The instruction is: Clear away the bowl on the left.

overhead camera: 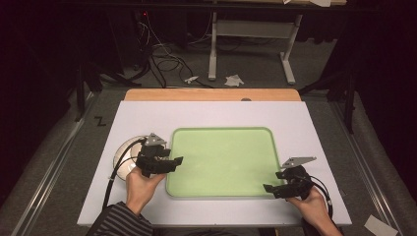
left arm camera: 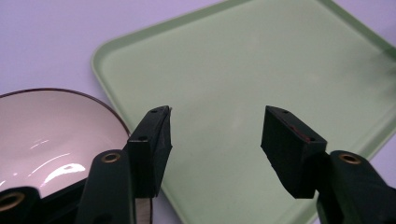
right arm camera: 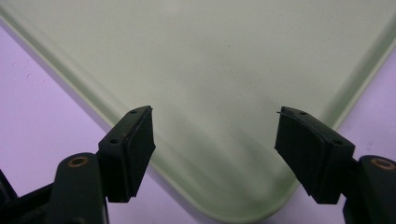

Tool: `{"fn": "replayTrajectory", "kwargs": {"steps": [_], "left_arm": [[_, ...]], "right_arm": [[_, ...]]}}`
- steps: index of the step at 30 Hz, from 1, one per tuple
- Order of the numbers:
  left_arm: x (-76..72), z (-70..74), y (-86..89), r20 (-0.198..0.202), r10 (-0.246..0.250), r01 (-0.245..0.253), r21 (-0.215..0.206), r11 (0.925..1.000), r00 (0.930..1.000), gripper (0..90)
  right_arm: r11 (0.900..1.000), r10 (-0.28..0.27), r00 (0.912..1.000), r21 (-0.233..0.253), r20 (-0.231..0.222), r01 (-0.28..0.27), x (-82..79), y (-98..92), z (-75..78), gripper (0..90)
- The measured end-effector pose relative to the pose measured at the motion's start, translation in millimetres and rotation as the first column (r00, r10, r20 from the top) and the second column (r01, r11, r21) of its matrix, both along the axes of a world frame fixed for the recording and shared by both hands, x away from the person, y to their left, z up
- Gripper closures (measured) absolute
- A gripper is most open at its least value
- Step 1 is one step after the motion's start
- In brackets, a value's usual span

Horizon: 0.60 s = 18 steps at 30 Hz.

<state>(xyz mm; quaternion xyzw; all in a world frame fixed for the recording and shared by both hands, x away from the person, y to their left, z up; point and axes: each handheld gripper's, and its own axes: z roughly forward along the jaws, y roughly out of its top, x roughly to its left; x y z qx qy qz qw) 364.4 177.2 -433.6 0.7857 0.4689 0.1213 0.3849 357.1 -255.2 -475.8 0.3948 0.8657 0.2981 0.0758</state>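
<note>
Both grippers were matte black. The left gripper (overhead camera: 164, 163) carried a grey three-cornered plate on top, with a black cable looping off behind; its sleeve was dark with thin pale stripes. The right gripper (overhead camera: 276, 183) wore the same grey plate. Up close, brass-coloured rivets sat at the jaw pivots, small screws in the pads.

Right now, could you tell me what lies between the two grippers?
In the high view, the bare green tray spans the stretch between the left gripper and right gripper.
</note>
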Motion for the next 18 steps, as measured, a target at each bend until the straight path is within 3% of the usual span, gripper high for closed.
{"fn": "replayTrajectory", "kwargs": {"steps": [18], "left_arm": [[6.7, 3.4, 24.6, -0.011, 0.105, -0.105, 0.012, 0.9944, 0.9944, 39.2]], "right_arm": [[1.0, 0.0, 1.0, -0.002, 0.001, 0.0, -0.2, 0.3, 0.1, 29.6]]}}
